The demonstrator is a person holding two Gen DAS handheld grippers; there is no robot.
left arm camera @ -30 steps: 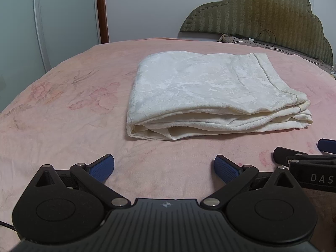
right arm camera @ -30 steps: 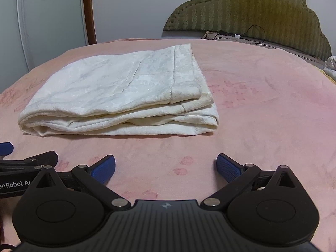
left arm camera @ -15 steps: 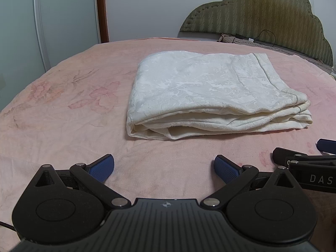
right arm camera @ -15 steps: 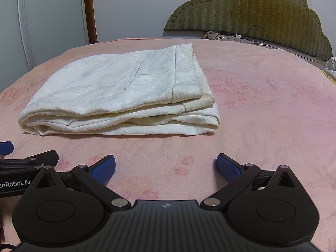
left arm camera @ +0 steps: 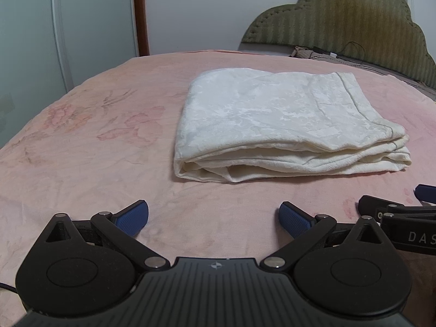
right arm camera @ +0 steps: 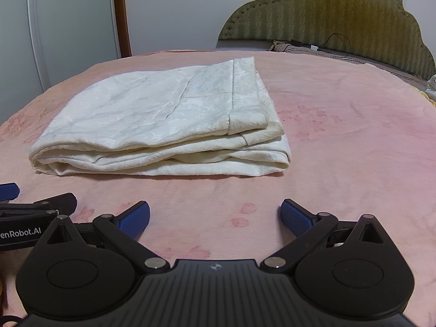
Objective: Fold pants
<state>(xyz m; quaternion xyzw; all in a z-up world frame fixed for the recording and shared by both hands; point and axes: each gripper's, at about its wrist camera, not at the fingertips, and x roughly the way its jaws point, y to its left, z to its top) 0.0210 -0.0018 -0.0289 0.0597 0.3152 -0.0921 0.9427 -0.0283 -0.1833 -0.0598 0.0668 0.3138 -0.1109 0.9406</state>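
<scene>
The cream pants [left arm camera: 286,125] lie folded into a thick stack in the middle of the pink bed [left arm camera: 81,150]. Both sets of tongs sit low side by side just short of it, the left tongs [left arm camera: 214,216] and right tongs [right arm camera: 215,218] spread wide apart, gripping nothing.
</scene>
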